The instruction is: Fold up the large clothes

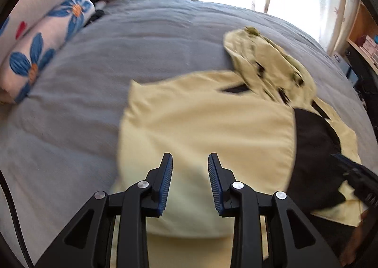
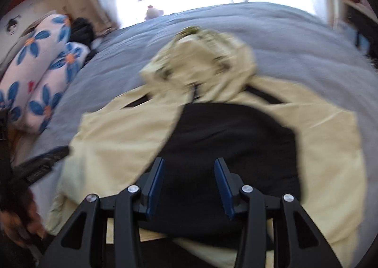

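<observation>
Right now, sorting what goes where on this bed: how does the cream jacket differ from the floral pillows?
The cream jacket lies spread flat mid-bed with a black panel; the floral pillows sit plump, stacked at the left edge. The jacket is plain cream, while the pillows carry blue flowers on white. Both rest on the grey bedspread.

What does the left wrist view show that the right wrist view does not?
Only the left wrist view shows the open left gripper over the jacket's cream side, with shelving at its right edge. Only the right wrist view shows the open right gripper over the black panel seen whole, plus a hand at lower left. Both show the cream jacket lying on the grey bed cover, its hood, and the flowered pillows.
</observation>
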`<action>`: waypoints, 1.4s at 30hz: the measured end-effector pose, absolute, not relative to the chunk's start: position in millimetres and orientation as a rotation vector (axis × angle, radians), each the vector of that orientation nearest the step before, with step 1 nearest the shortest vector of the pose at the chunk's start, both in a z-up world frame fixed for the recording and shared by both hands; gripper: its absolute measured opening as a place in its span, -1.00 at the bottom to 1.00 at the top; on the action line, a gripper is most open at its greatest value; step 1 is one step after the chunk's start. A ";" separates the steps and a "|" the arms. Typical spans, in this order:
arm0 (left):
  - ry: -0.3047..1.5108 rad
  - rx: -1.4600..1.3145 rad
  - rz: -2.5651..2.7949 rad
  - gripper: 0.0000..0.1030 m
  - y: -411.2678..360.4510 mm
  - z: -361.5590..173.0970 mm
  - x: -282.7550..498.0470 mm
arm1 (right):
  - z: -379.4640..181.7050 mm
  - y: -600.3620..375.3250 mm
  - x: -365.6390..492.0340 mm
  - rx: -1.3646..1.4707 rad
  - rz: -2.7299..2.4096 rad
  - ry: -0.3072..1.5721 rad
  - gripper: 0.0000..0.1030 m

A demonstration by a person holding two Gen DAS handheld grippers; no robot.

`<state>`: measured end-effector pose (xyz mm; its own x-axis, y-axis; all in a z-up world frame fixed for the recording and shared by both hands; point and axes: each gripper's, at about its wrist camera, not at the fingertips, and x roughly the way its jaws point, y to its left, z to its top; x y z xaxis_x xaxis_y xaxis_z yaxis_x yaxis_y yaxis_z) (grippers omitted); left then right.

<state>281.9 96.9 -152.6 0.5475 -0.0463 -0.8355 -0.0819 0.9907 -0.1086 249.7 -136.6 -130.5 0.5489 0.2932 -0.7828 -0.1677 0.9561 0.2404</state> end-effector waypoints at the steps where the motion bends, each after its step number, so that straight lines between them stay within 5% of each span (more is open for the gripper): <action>1: 0.996 -0.143 0.027 -0.43 86.3 -158.1 274.3 | -134.2 -123.1 246.9 0.127 0.303 0.955 -0.15; 7: 0.998 -0.101 0.049 -0.43 62.7 -195.2 254.5 | -168.8 -94.8 242.0 0.112 0.330 1.033 -0.14; 16: 0.969 -0.004 0.172 -0.43 134.6 -203.1 264.4 | -172.5 -202.4 240.6 0.125 0.071 1.004 -0.19; 18: 0.969 -0.033 0.171 -0.42 151.1 -205.9 263.7 | -170.6 -229.5 236.7 0.172 0.063 1.002 -0.54; 21: 0.970 -0.089 0.197 0.03 168.9 -208.1 262.0 | -168.9 -245.6 232.6 0.192 0.061 1.000 -0.76; 31: 0.981 -0.118 0.203 0.05 174.8 -208.2 263.1 | -163.6 -231.1 234.6 0.152 0.048 1.010 -0.61; 38: 0.987 -0.077 0.194 0.06 164.8 -184.1 250.1 | -135.2 -227.1 218.3 0.188 0.061 0.973 -0.33; 42: 0.990 -0.068 0.190 0.39 157.0 -167.2 237.2 | -122.2 -226.5 211.7 0.206 0.075 0.967 -0.30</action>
<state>237.2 157.0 -167.2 0.5342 0.1281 -0.8356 -0.1899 0.9814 0.0290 211.7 -226.5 -122.2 0.5670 0.1547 -0.8090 0.0284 0.9779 0.2070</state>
